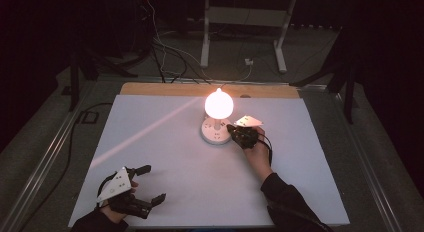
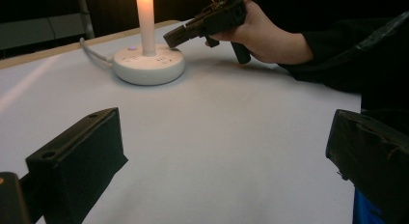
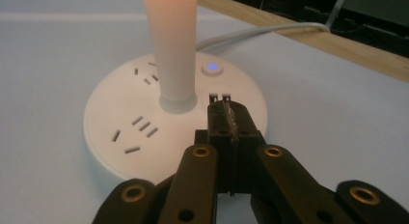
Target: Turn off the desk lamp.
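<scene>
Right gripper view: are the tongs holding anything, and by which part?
Nothing is held. The right tongs are shut on themselves, tips over the round socket base beside the lamp stem.

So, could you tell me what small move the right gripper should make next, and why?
Probably ease the shut right gripper forward and slightly right onto the small round blue-lit button: the glowing round lamp is on, and the closed tips hover over the round white socket base just short of that button.

Dim room; glowing lamp (image 1: 218, 104) overexposed, sole light; edges dark, views soft.
</scene>
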Available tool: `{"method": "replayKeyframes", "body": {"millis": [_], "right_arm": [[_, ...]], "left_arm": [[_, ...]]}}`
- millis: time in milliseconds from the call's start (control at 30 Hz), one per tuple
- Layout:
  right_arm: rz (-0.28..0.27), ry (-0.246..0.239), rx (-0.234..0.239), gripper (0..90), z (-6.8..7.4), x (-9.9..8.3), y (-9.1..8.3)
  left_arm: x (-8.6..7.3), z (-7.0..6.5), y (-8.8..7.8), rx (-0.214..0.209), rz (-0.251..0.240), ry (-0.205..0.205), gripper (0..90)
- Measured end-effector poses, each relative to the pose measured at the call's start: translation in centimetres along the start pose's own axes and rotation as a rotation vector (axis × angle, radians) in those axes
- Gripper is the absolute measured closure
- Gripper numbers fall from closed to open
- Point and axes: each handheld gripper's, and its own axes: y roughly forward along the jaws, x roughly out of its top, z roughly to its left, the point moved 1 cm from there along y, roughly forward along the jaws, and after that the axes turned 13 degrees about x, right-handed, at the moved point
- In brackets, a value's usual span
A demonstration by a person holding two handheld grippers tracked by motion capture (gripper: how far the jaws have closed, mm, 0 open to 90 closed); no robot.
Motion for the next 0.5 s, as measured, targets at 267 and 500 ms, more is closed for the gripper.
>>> {"method": "replayKeyframes", "body": {"millis": [267,500], "right_arm": [[-0.046,-0.013,-0.005,89.9,0.5,1.4,-0.9],[-0.057,-0.002,-0.017,89.6,0.4,1.4,-1.0]], "left_arm": [[0.0,0.0,0.0,-0.001,0.001,-0.001,0.6],[0.0,0.0,0.0,0.000,0.002,-0.003,0.6]]}}
